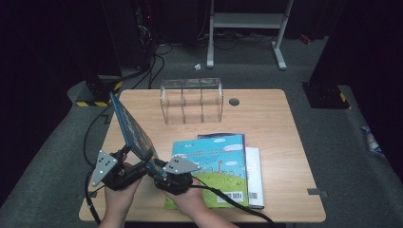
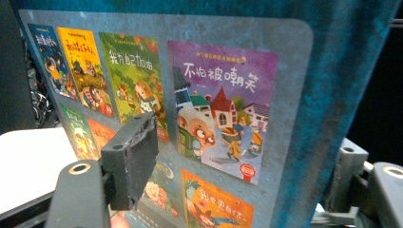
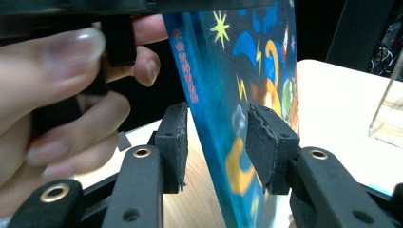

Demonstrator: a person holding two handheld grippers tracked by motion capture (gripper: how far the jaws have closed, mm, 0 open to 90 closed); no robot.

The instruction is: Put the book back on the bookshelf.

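Count: 1 blue book [image 1: 134, 134] upright, left of the clear organizer [image 1: 191, 100]; 3 books [image 1: 223, 170] stacked flat in front of it; 1 organizer, 3 compartments; 2 grippers.

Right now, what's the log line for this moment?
book upright at table's left front | right gripper open, book between jaws | left gripper astride book, grip unclear

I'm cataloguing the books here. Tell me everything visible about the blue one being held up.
The blue book is a thin, glossy picture book standing on edge, tilted, above the table's near left. Its back cover shows small pictures of other titles with Chinese lettering. The left gripper straddles its lower edge; the right gripper has a jaw on each side, with a gap at the spine-side pad.
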